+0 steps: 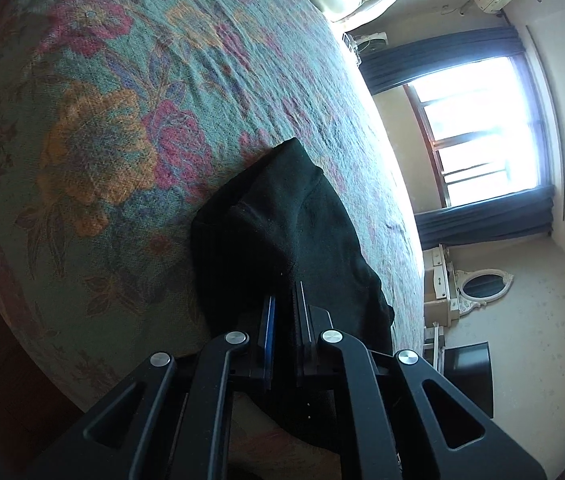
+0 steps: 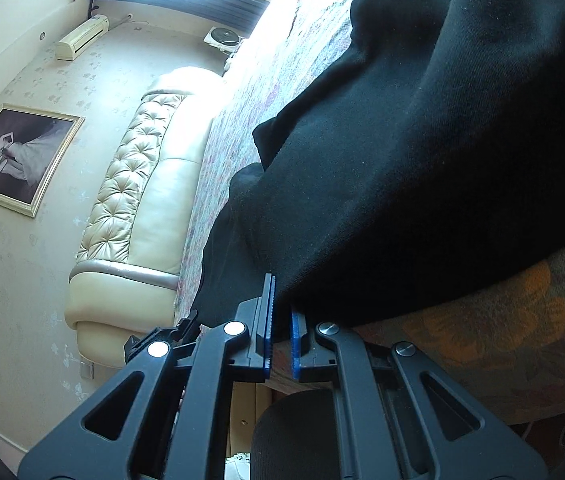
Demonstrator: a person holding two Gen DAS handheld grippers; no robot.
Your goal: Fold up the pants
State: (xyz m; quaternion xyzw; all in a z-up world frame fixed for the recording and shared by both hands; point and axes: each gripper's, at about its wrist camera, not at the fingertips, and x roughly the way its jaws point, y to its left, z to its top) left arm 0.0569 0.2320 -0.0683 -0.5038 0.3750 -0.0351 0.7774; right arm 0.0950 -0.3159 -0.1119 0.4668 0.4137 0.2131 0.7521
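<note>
Black pants (image 1: 282,232) lie bunched on a floral bedspread (image 1: 94,120). My left gripper (image 1: 284,300) is shut on an edge of the black cloth, which runs away from the jaws and drapes down under them. In the right wrist view the pants (image 2: 422,152) fill the upper right as a thick lifted fold over the bedspread (image 2: 494,328). My right gripper (image 2: 280,296) is shut on the lower edge of that fold, with cloth pinched between the blue pads.
A padded cream headboard (image 2: 138,184) stands at the bed's far end, below a framed picture (image 2: 14,156) and an air conditioner (image 2: 82,36). A bright window (image 1: 478,128) with dark curtains, a dresser with an oval mirror (image 1: 478,284) and a dark screen (image 1: 470,372) lie beyond the bed's edge.
</note>
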